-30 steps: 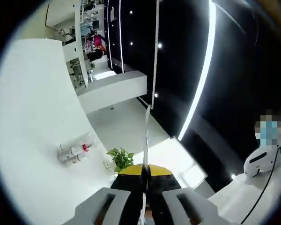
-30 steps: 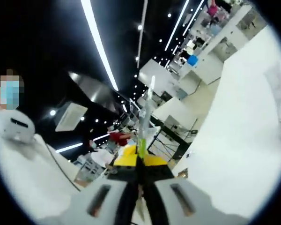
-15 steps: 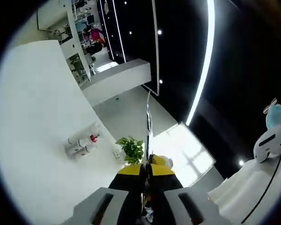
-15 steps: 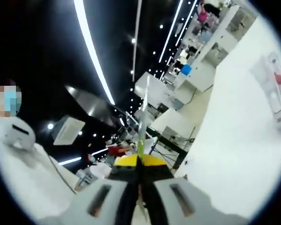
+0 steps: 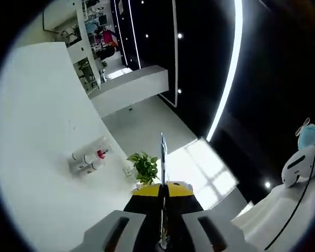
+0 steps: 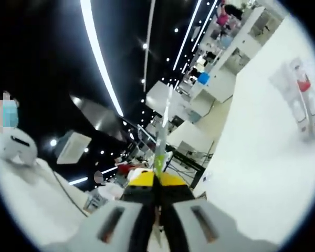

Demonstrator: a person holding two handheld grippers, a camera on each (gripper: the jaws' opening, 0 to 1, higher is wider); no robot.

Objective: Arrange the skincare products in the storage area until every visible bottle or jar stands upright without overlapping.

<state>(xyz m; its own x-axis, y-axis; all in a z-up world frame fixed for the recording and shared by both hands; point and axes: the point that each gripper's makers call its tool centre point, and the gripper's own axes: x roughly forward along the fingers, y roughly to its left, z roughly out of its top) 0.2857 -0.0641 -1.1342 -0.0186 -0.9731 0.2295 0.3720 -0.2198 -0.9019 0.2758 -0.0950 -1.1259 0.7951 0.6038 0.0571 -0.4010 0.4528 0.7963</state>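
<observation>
A small cluster of white skincare bottles [image 5: 86, 159], one with a red cap, stands on the white table [image 5: 37, 131] in the left gripper view, far off and left of my left gripper [image 5: 161, 144]. Its jaws are pressed together with nothing between them. In the right gripper view the same bottles [image 6: 298, 100] stand at the right edge on the white table [image 6: 257, 173], well away from my right gripper [image 6: 165, 113], which is also shut and holds nothing. Both views are strongly tilted.
A green potted plant [image 5: 145, 167] stands by the table edge close to the left jaws. A person in white [image 6: 18, 157] is at the side. White counters and shelves [image 5: 127, 92] lie beyond, under a dark ceiling with light strips.
Both cameras have swung a little: the bottles come further into the right gripper view. The bottles themselves have not moved, and both grippers stay shut.
</observation>
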